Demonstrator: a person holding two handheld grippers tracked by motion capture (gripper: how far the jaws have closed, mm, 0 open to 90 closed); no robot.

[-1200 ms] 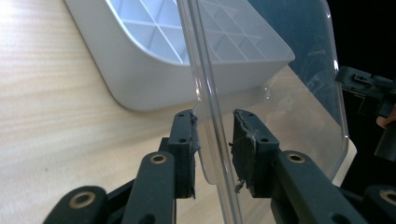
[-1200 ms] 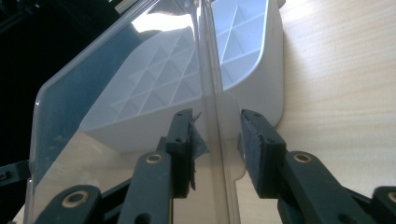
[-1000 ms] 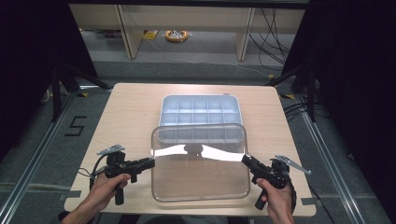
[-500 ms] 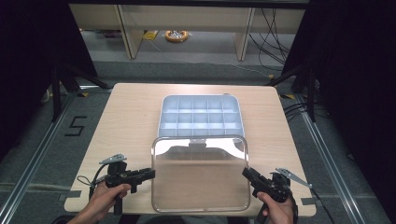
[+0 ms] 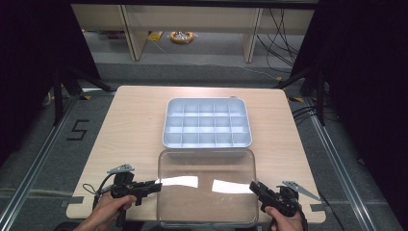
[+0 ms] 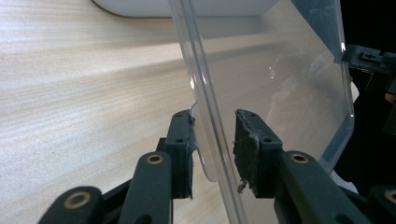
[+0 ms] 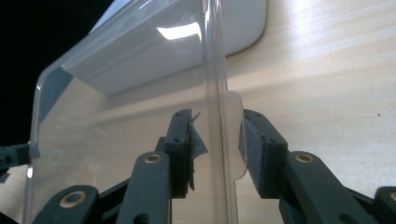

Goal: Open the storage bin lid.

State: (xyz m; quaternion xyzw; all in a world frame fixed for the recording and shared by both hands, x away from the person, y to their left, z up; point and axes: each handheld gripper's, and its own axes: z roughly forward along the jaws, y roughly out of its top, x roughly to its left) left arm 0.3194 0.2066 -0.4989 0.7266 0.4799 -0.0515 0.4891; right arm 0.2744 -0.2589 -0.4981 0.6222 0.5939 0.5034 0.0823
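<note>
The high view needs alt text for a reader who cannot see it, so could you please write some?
A clear plastic lid lies at the near edge of a wooden table, with a person's left gripper and right gripper at its two sides. Just beyond the lid sits an empty grey tray divided into compartments.

Lid between two grippers, tray behind it on the table

The compartment tray (image 5: 207,123) sits mid-table (image 5: 130,134). The clear lid (image 5: 207,192) lies before it, reaching the table's near edge. The left gripper (image 5: 153,186) is at the lid's left edge, the right gripper (image 5: 255,188) at its right edge, each with jaws apart astride the rim.
</note>
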